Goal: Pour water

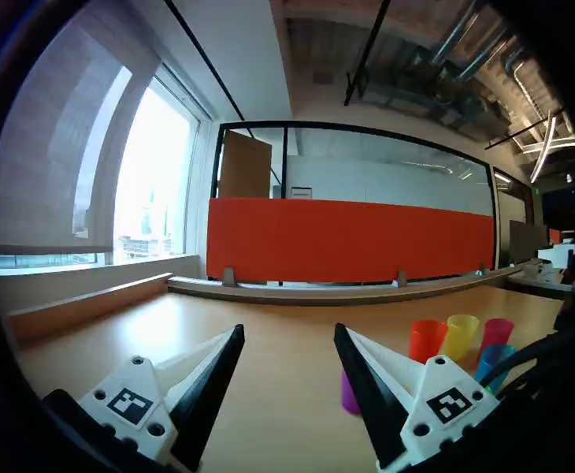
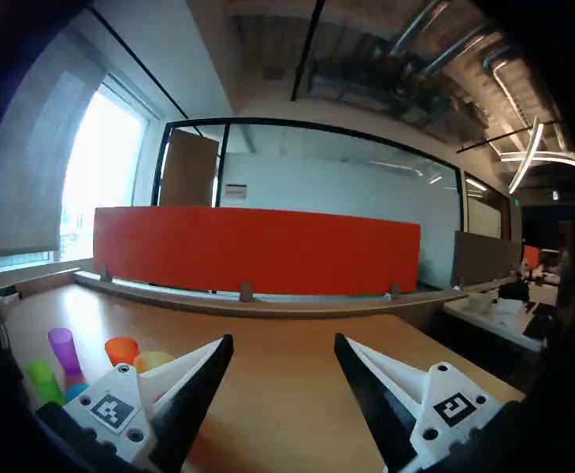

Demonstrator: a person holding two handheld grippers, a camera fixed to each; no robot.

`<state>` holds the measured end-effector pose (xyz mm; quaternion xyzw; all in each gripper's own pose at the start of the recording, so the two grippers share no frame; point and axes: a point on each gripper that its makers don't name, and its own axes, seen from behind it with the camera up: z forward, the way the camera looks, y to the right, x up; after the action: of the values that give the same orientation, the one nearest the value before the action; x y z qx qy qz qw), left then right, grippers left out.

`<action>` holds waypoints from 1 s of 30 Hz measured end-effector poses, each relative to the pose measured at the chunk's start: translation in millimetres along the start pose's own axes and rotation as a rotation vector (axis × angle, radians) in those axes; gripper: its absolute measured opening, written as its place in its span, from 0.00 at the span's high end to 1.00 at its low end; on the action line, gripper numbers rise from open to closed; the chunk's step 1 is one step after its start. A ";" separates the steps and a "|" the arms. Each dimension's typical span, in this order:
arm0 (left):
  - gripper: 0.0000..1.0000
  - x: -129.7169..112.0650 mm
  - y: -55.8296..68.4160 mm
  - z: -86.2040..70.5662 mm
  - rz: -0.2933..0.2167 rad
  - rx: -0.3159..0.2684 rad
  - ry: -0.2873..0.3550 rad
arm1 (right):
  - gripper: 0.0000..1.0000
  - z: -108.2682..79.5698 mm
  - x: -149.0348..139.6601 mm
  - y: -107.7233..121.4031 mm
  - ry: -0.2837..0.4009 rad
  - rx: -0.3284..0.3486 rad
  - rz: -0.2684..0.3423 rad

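Left gripper view shows the left gripper [image 1: 287, 329] with its fingers spread wide, holding nothing, above the wooden table [image 1: 287, 394]. In front of the orange screen [image 1: 350, 240], toward its right end, the coloured cups [image 1: 461, 335] stand close together. In the right gripper view the right gripper [image 2: 283, 340] is also wide apart and empty, and the coloured cups [image 2: 121, 349] stand before the left end of the orange screen [image 2: 256, 248]

Five cups stand near right on the one desk [image 1: 287, 347] in the left gripper view: an orange cup [image 1: 426, 340], a yellow cup [image 1: 461, 335], a pink cup [image 1: 497, 333], a blue cup [image 1: 492, 360] and a purple cup [image 1: 348, 396]. The right gripper view counts five, near left: purple, orange, yellow, blue and a green cup [image 2: 43, 380]. One red partition [image 1: 350, 240] stands at the far edge on three feet [image 1: 228, 277].
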<state>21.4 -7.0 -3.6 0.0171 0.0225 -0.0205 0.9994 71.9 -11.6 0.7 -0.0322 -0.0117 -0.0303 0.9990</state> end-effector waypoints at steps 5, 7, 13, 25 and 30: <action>0.16 -5.1 -1.9 0.3 0.003 0.003 -0.003 | 0.00 0.1 -2.4 -2.3 -0.008 -0.001 -0.005; 0.16 -7.1 -2.5 0.8 0.007 0.004 -0.005 | 0.01 0.0 -3.1 -3.5 -0.009 0.000 -0.003; 0.16 -11.4 -4.0 2.1 0.014 0.006 -0.009 | 0.01 -0.2 -3.5 -5.3 -0.011 0.002 0.000; 0.16 -20.8 -0.1 5.1 0.039 0.002 -0.036 | 0.01 -2.6 3.4 -3.4 -0.007 -0.004 -0.003; 0.16 -22.4 -2.0 5.6 0.041 0.011 -0.042 | 0.01 -4.2 4.1 -3.6 -0.006 -0.002 -0.001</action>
<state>-0.8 -8.3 3.0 0.0225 0.0012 -0.0007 0.9997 75.9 -15.7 -3.2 -0.0330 -0.0148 -0.0309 0.9989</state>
